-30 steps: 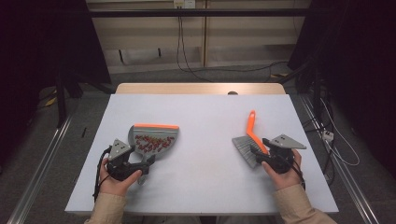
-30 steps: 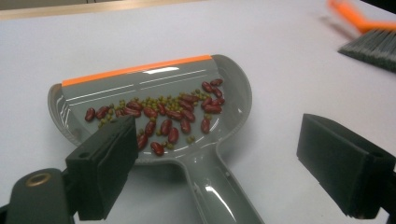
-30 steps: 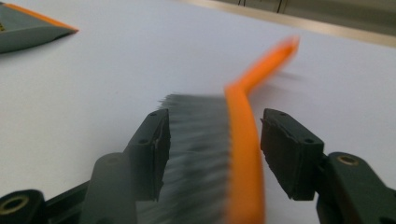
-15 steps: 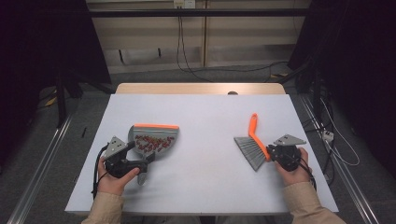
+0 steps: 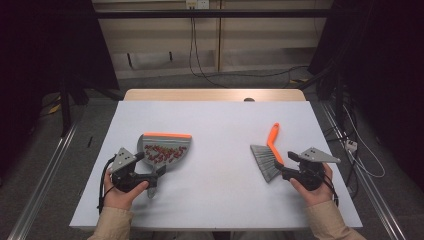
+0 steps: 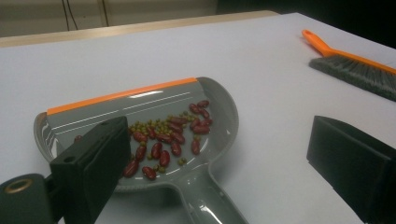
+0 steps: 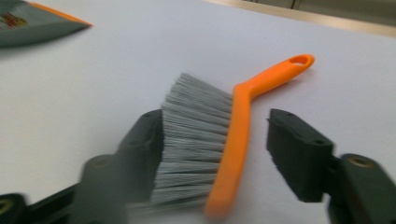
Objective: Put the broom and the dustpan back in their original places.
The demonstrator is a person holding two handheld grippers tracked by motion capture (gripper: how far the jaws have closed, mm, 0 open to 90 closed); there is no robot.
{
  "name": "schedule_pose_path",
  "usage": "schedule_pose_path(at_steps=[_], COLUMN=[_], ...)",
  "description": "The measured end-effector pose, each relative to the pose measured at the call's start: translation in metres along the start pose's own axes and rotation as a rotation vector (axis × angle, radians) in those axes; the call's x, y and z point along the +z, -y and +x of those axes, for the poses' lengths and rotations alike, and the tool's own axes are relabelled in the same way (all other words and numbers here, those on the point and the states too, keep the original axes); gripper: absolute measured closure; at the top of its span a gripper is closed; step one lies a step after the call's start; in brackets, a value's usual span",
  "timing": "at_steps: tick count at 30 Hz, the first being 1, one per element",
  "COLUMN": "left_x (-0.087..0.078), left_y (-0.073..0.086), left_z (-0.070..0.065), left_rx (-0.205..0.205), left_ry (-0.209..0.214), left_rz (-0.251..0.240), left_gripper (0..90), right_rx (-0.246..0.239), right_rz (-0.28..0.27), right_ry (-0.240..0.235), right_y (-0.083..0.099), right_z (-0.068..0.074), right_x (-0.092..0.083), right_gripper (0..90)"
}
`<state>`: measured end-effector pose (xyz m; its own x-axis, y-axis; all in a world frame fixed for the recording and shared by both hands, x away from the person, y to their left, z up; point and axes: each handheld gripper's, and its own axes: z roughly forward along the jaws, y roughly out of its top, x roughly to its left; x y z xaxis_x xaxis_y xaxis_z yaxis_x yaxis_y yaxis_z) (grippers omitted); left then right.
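L gripper [image 6: 219, 186] jaws apart either side of dustpan [image 6: 140, 135] handle w/ beans [image 6: 166, 140]; R gripper [image 7: 215, 163] jaws just opened, brush [image 7: 219, 140] lies between, on worktop [image 5: 225, 130]

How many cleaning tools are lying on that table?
2. A grey dustpan holding beans lies at the left, by the left gripper. An orange-handled brush lies at the right, between the right gripper's open fingers.
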<state>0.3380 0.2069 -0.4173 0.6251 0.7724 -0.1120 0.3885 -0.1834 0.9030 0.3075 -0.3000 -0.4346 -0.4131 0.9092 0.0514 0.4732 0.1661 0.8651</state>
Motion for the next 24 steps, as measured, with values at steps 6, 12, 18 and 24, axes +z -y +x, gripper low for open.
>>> schedule_pose_path(at_steps=[6, 12, 18, 24], left_x=[-0.002, -0.007, -0.007, -0.007], left_y=[0.002, 0.005, 0.007, 0.008], left_z=[0.001, 0.001, 0.002, 0.003], left_rx=[-0.005, 0.0, -0.009, -0.013], left_ry=[0.021, 0.041, 0.054, 0.063], left_rz=[-0.009, -0.05, -0.048, -0.052], left_gripper=[6.1, 5.7, 5.6, 5.5], right_rx=[0.015, 0.013, 0.0, -0.013], right_rz=[-0.007, -0.005, 0.001, -0.004], right_ry=[-0.017, -0.063, -0.088, -0.103], right_y=[0.003, 0.006, 0.012, 0.014], right_z=[0.003, 0.009, 0.016, 0.018], right_x=[-0.004, -0.008, -0.011, -0.014], right_gripper=[23.8, 18.8, 16.4, 15.1])
